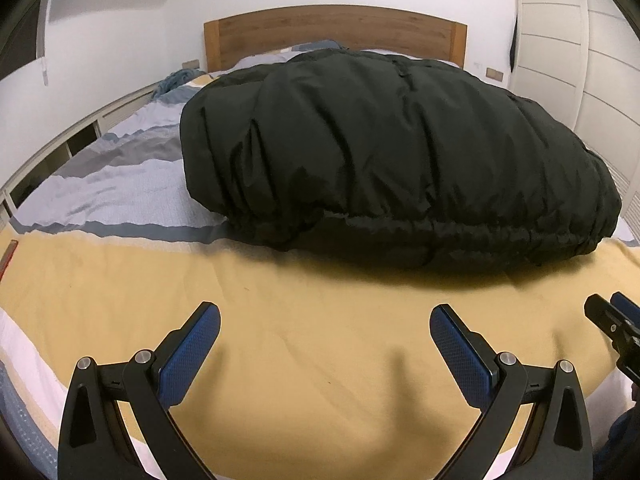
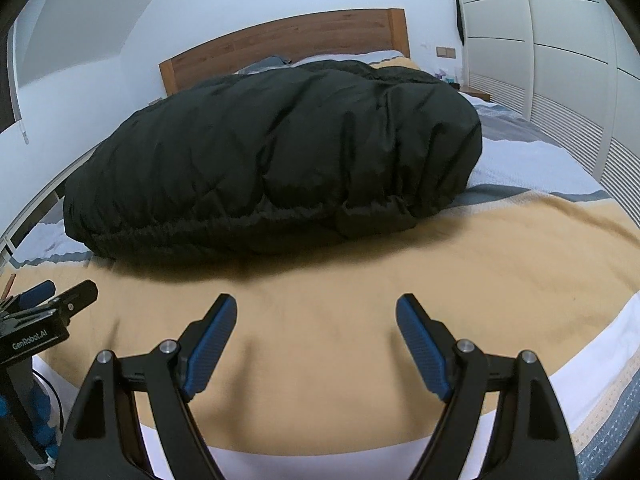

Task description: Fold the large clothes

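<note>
A large black puffy jacket lies in a bulky mound on the bed, its elastic hem facing me; it also shows in the right wrist view. My left gripper is open and empty, hovering over the yellow band of the bedspread, short of the jacket's hem. My right gripper is open and empty too, over the same yellow band, near the jacket's hem. Each gripper shows at the edge of the other's view: the right one and the left one.
The bed has a striped yellow, grey and white cover and a wooden headboard. White wardrobe doors stand on the right. A low white shelf unit runs along the left side.
</note>
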